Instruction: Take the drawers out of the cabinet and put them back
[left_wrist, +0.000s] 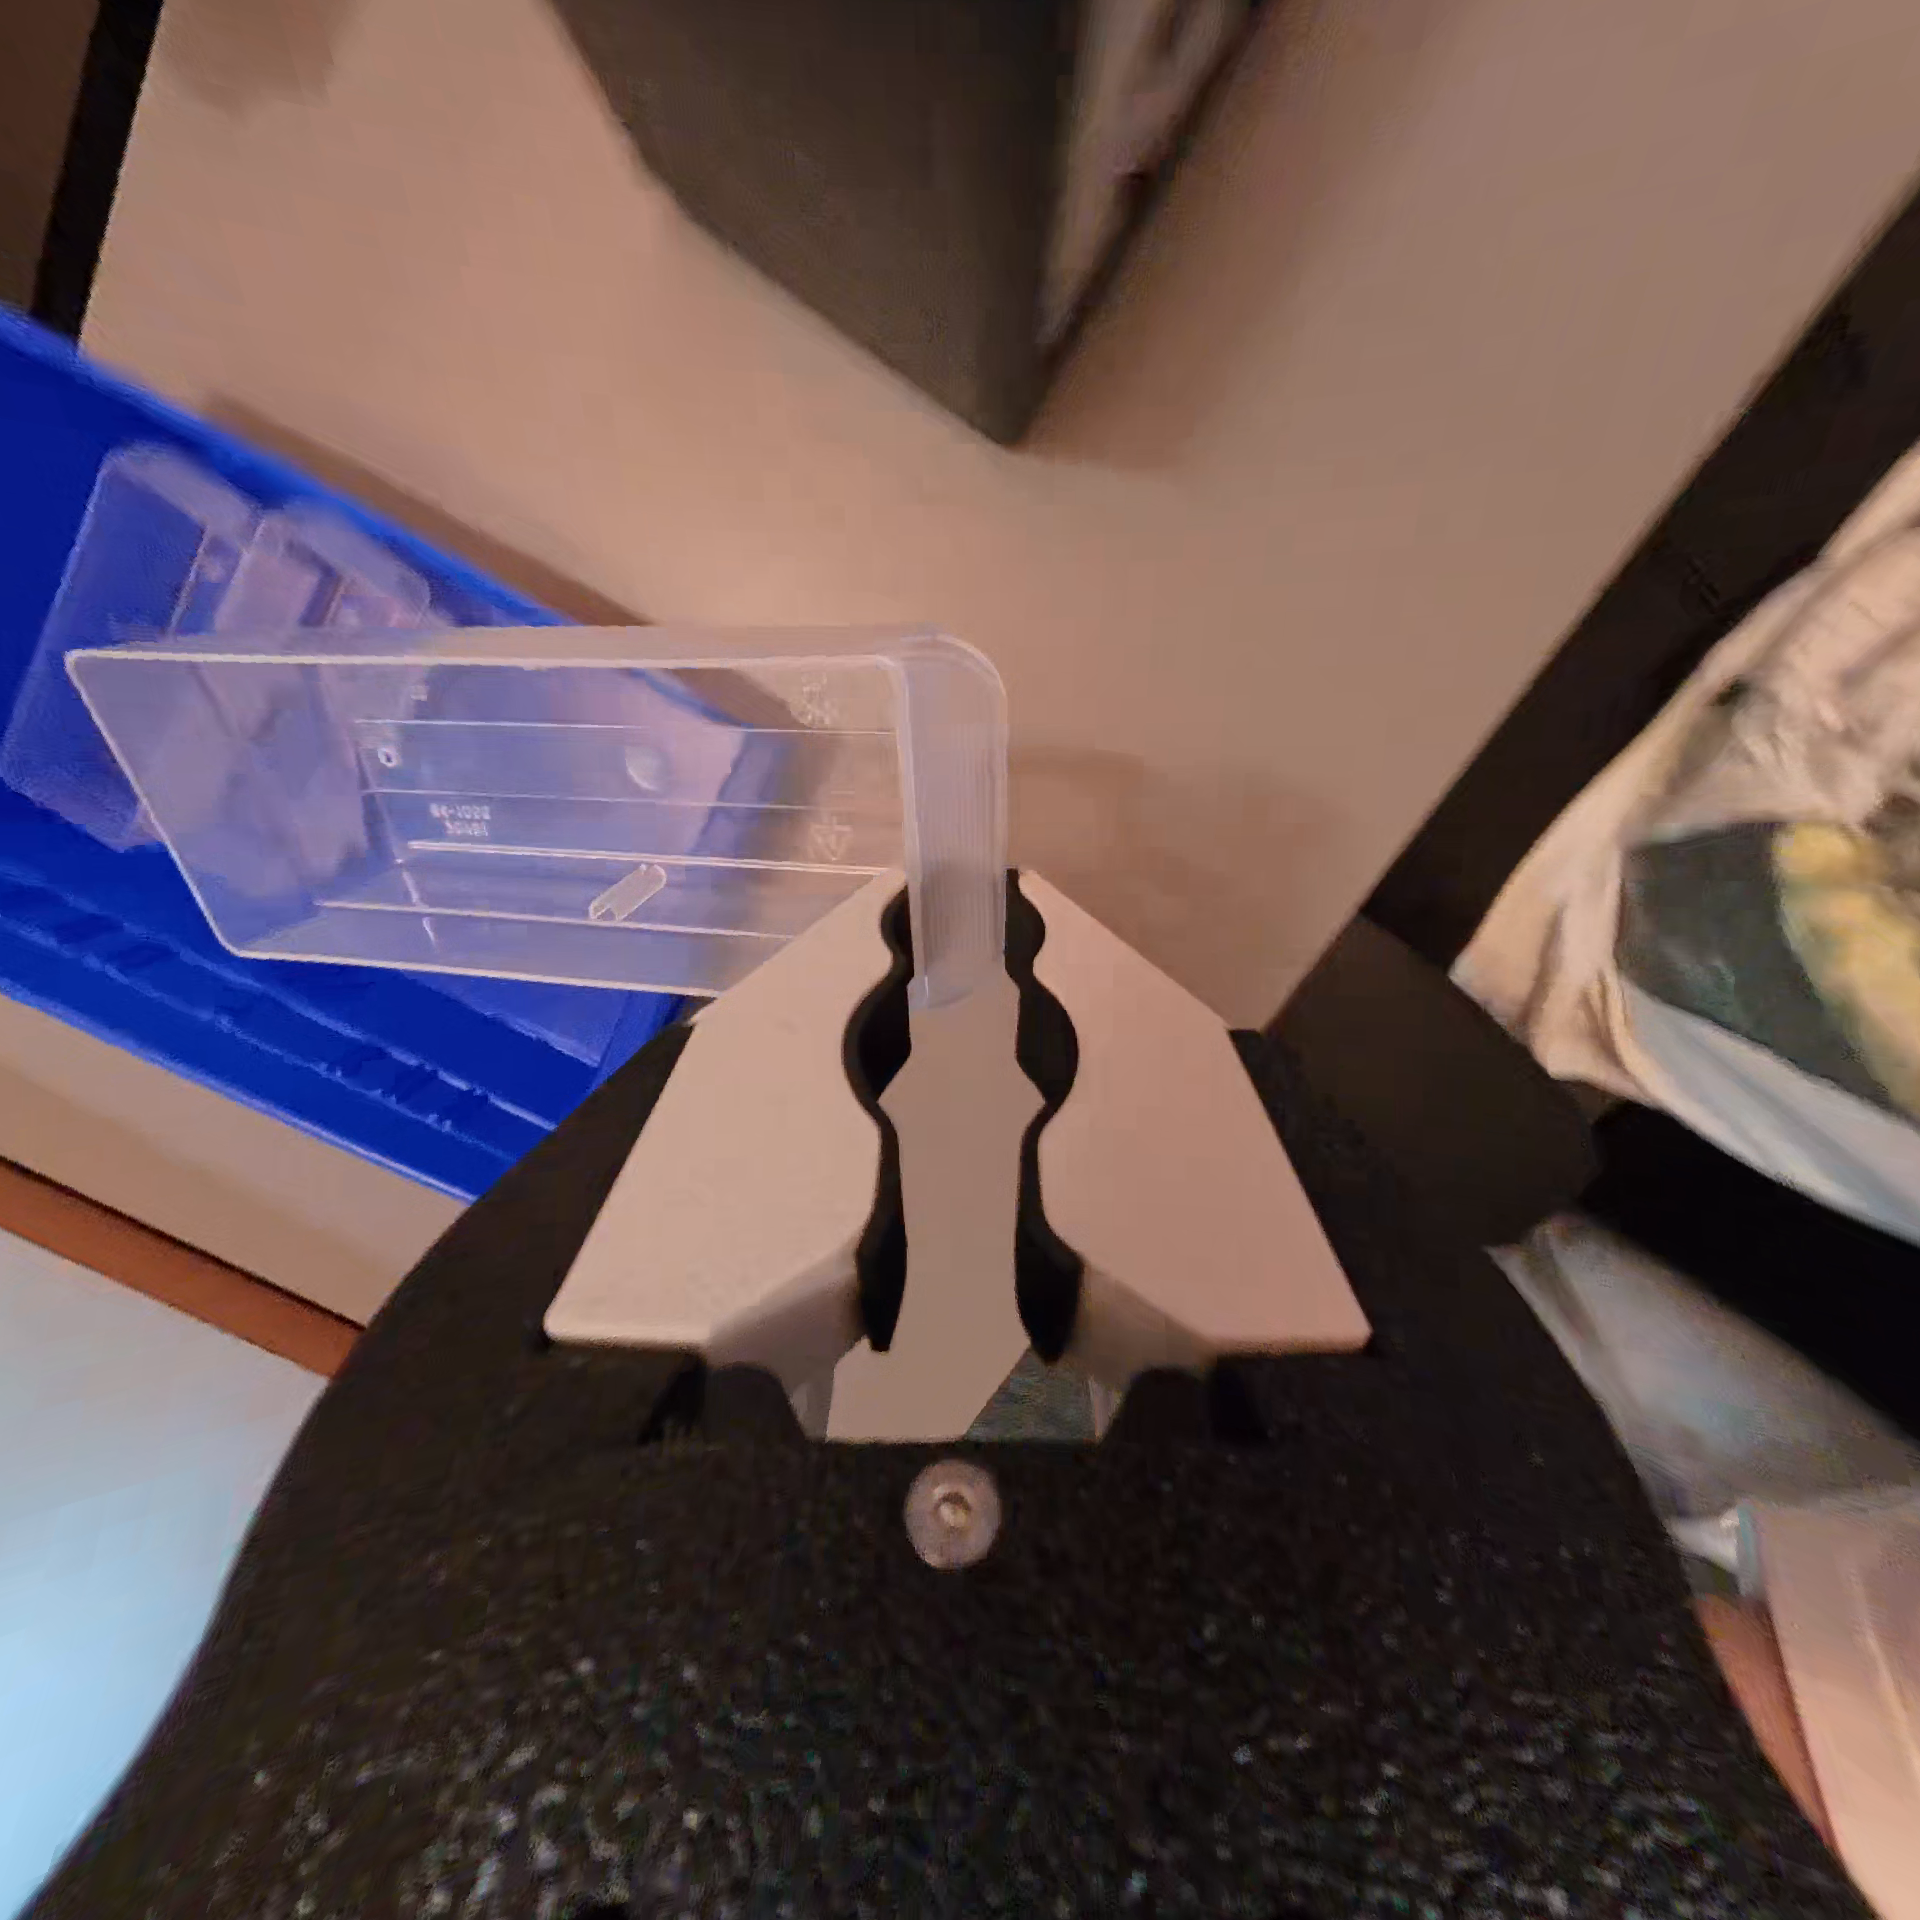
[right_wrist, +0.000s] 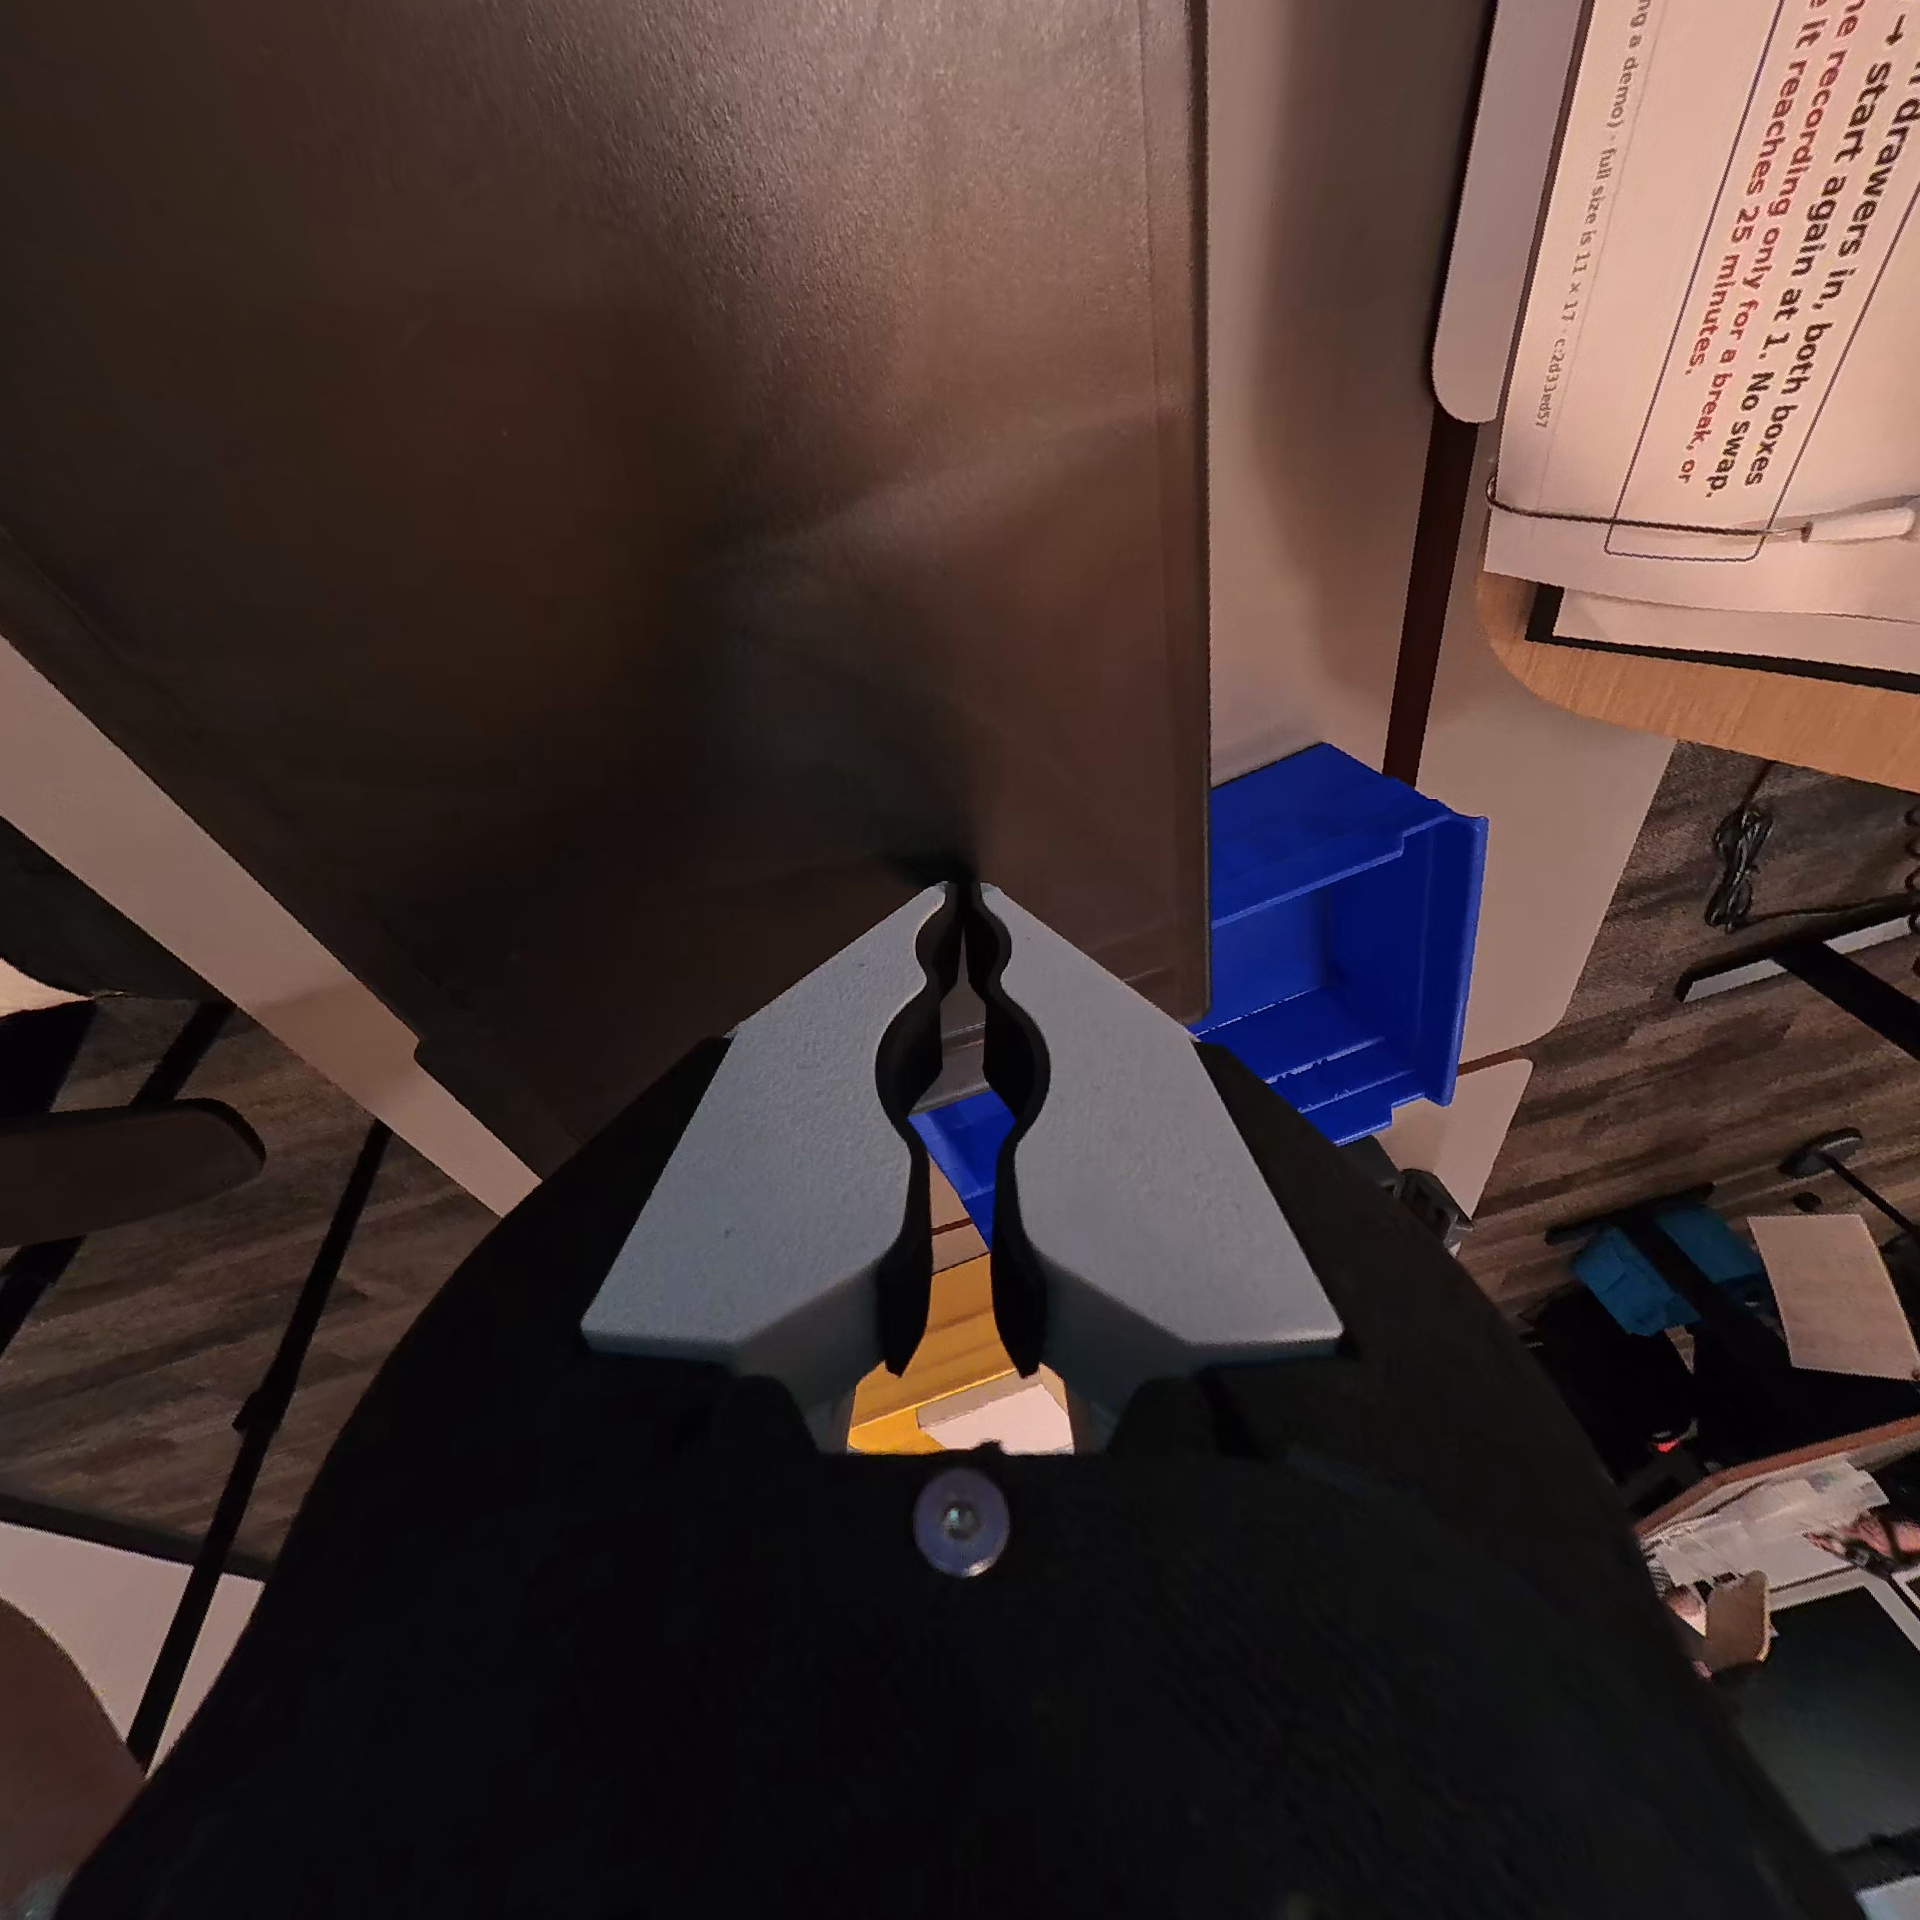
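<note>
In the left wrist view my left gripper (left_wrist: 956, 894) is shut on the front tab of a clear plastic drawer (left_wrist: 520, 800). It holds the drawer in the air, stretched out to the left over a blue bin (left_wrist: 260, 1039). Other clear drawers (left_wrist: 208, 582) lie blurred in the bin. The dark cabinet (left_wrist: 883, 208) stands at the top on the beige table. In the right wrist view my right gripper (right_wrist: 961, 899) is shut on the lower edge of the dark cabinet (right_wrist: 675, 468), whose plain wall fills the view. The blue bin (right_wrist: 1340, 935) shows to the right behind it.
A black bar (left_wrist: 1662, 520) and a pale cloth bundle (left_wrist: 1714, 831) lie to the right of the left gripper. A printed sheet (right_wrist: 1714, 260) lies on a wooden board at the top right. Cables and gear (right_wrist: 1662, 1278) clutter the floor to the right.
</note>
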